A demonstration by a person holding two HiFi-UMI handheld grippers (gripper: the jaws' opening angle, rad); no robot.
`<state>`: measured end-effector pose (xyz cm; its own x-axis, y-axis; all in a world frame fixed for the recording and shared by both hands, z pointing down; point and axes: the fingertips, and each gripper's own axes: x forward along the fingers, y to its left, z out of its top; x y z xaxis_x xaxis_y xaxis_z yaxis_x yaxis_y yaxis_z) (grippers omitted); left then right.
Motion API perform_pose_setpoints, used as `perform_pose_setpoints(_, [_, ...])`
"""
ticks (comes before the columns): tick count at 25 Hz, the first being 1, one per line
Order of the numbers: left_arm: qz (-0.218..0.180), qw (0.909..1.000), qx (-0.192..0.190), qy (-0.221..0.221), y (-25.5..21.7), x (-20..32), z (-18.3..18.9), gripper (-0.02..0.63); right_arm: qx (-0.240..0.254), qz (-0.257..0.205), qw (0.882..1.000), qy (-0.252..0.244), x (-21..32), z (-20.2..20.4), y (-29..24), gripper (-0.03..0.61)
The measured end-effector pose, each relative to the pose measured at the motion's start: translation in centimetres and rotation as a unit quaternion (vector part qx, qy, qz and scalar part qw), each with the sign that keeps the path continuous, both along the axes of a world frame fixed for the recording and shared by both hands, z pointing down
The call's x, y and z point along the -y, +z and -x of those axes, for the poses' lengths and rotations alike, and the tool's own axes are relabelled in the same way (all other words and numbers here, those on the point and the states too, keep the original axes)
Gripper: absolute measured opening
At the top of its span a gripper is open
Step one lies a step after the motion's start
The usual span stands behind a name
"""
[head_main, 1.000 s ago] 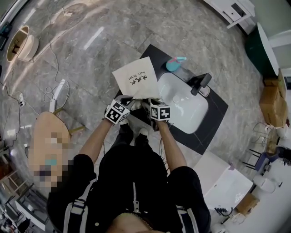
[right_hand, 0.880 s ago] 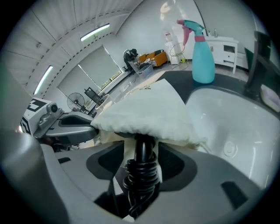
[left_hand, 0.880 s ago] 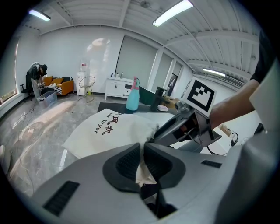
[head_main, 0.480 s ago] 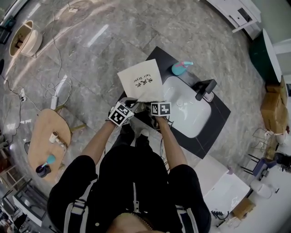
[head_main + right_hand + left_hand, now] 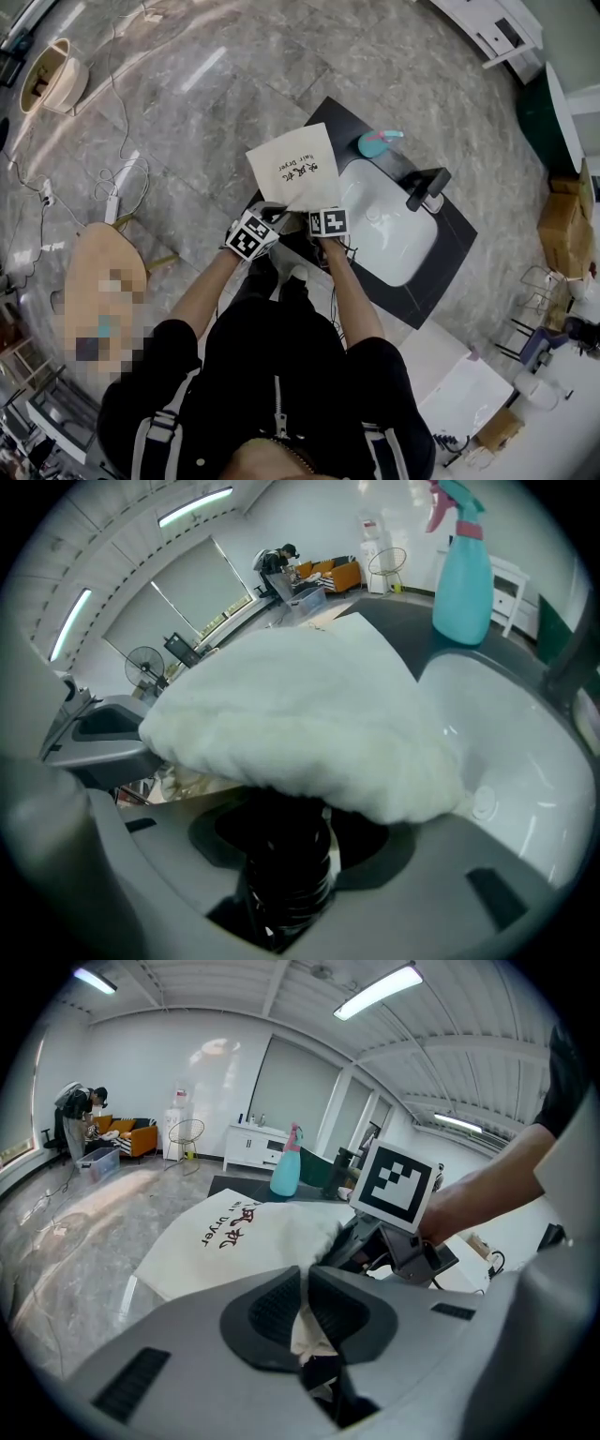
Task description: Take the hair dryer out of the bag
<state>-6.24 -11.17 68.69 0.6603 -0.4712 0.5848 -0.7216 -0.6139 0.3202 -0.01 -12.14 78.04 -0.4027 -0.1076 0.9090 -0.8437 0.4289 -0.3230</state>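
A white cloth bag (image 5: 292,169) printed "hair dryer" lies on the dark counter (image 5: 450,234) left of the sink. My left gripper (image 5: 272,212) is shut on the bag's near hem (image 5: 307,1326) and holds the mouth up. My right gripper (image 5: 317,212) points steeply down at the bag's mouth. Its jaws (image 5: 289,841) are closing around the black ribbed stem of the hair dryer (image 5: 281,883), with a thin gap still showing on one side. The bag (image 5: 309,714) bulges over the rest of the dryer and hides it. The right gripper's marker cube (image 5: 394,1185) shows in the left gripper view.
A white sink (image 5: 384,234) with a black faucet (image 5: 427,187) sits right of the bag. A teal spray bottle (image 5: 373,142) stands behind it. On the floor to the left are a wooden stool (image 5: 98,281) and loose cables (image 5: 112,202).
The right gripper has sunk a little toward the bag's mouth and tipped steeper. The left gripper has kept its hold and place.
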Motion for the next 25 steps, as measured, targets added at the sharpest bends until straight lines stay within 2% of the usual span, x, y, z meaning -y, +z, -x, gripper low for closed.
perform_pose_setpoints(7, [0.001,1.0000,0.002,0.007,0.10,-0.12,-0.23,0.044,-0.025,-0.020,0.999,-0.004,-0.18,-0.09,0.16,0.210])
perform_pose_setpoints(19, [-0.008,0.9998,0.014,0.014,-0.41,-0.22,-0.02,0.044,-0.003,-0.027,0.999,0.040,0.03,-0.48,-0.06,0.199])
perform_pose_setpoints(25, [-0.009,0.9996,0.023,0.014,-0.41,-0.13,0.00,0.044,0.011,-0.030,0.999,0.040,-0.79,-0.99,-0.68,0.199])
